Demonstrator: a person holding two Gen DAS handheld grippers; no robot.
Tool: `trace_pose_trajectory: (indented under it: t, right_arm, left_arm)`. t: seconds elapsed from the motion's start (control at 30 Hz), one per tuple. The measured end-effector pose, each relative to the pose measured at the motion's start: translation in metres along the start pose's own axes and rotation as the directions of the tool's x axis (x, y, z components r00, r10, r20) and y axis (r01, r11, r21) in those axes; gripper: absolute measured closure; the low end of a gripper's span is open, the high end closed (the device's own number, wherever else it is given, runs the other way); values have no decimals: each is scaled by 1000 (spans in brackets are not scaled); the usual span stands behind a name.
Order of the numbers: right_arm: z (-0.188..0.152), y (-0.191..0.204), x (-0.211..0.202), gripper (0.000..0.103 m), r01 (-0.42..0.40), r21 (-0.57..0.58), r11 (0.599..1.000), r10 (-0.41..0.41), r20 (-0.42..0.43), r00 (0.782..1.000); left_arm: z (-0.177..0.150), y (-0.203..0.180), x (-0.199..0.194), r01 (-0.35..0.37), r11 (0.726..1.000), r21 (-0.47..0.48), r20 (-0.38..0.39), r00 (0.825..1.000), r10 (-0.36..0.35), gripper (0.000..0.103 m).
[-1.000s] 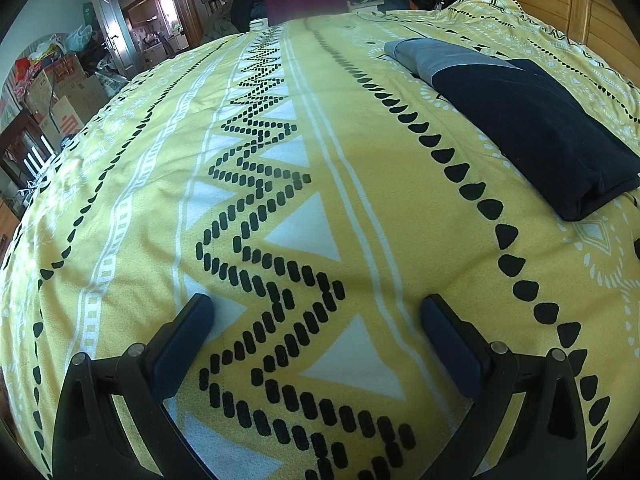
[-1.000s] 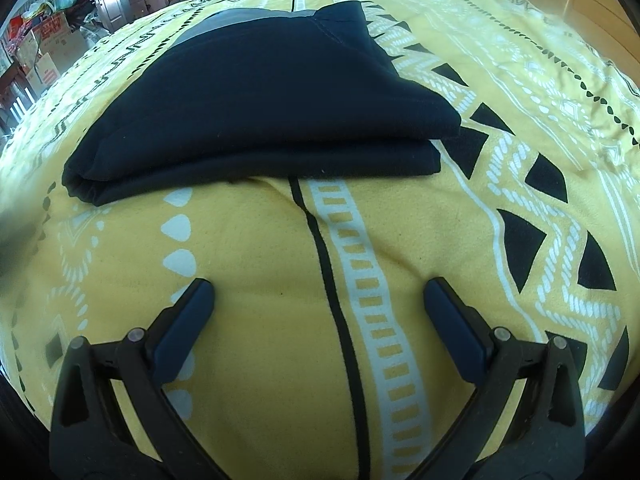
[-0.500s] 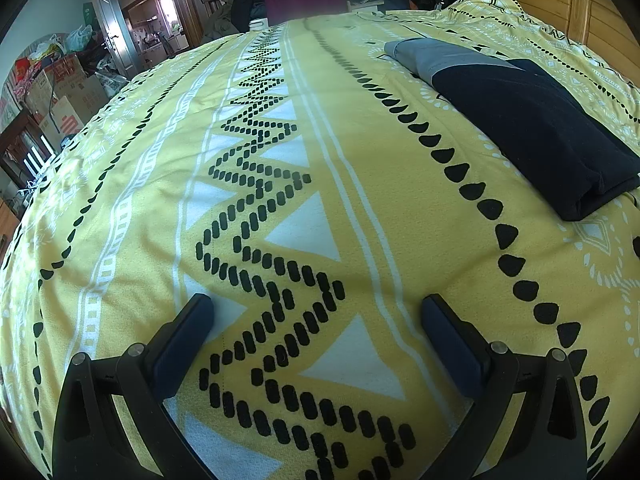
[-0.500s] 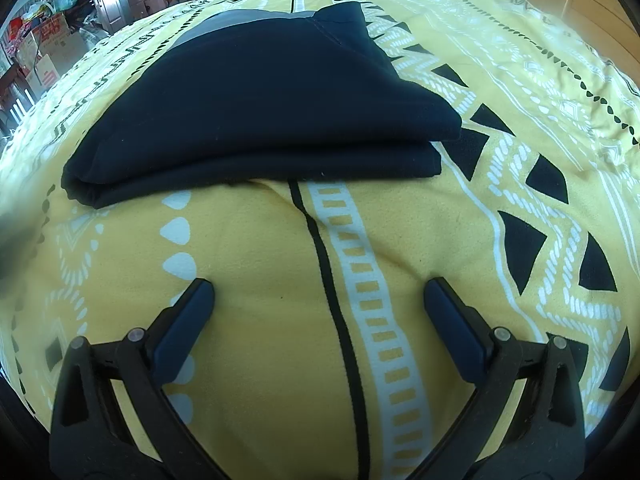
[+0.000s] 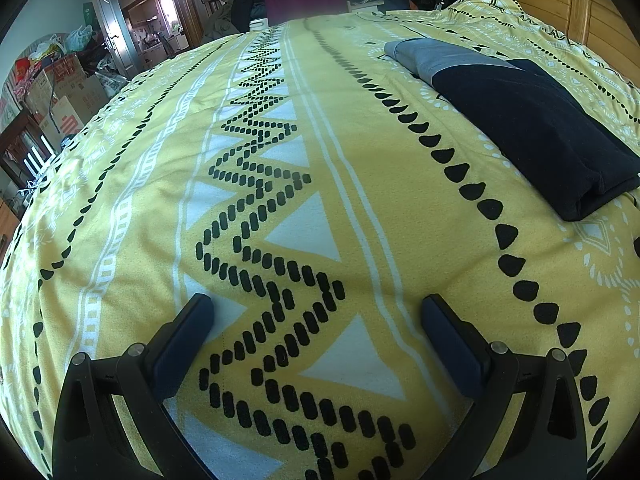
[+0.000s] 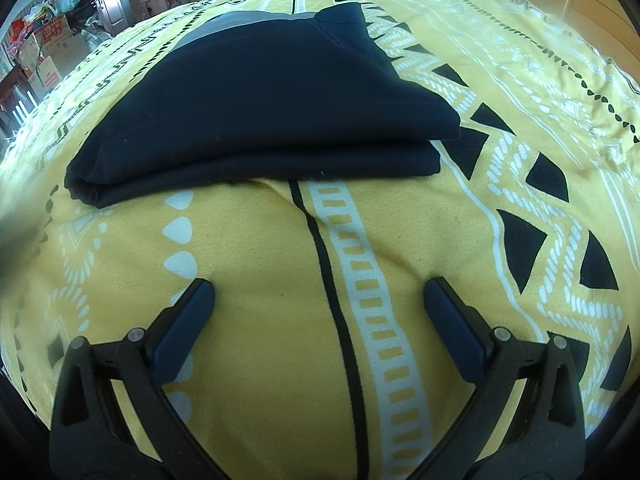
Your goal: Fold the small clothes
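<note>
- Nearest, the left gripper (image 5: 316,312) hangs low over the yellow patterned bedspread (image 5: 360,184) with its jaws wide apart and nothing between them; the right gripper (image 6: 320,296) is the same, spread and empty, just short of the cloth
- Just beyond the right gripper lies the dark navy garment (image 6: 260,108), already doubled into a flat stack of layers, its thick folded edge (image 6: 256,178) facing the jaws; from the left gripper it sits off to the right
- It looks soft, light and limp, likely to sag and slide open if lifted by one layer; I would pinch through all layers at the two near corners
- Farther on, a grey panel (image 6: 240,26) shows at its far end; then cardboard boxes (image 5: 68,96) and a doorway (image 5: 148,28)
</note>
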State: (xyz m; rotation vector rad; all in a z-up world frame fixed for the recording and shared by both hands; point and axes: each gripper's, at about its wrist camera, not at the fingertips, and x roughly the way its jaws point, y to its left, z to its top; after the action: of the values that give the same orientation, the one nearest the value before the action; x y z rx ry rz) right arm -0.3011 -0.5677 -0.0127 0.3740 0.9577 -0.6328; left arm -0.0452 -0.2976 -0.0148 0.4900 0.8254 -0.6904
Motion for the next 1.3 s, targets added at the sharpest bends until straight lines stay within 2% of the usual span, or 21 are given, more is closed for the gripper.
trace_pose_trajectory:
  t: [0.47,0.6,0.7,1.3]
  right_arm:
    - [-1,-2,0,0,-14,1,1000,14,2,1000]
    - [5,-5,1,0,-37,-38,999,35,-51,998]
    - [3,-7,0,0,-63,-47,997,61,-40,997]
    - [-1,-7,1,0,-55,-50,997,55,-17,998]
  left_arm:
    - [0,0,0,0,1000,0,0,1000,0,0]
    - [0,0,0,0,1000,0,0,1000,0,0]
    - [0,0,0,0,1000,0,0,1000,0,0]
    - [0,0,0,1,1000,0,1,1000,-1,0]
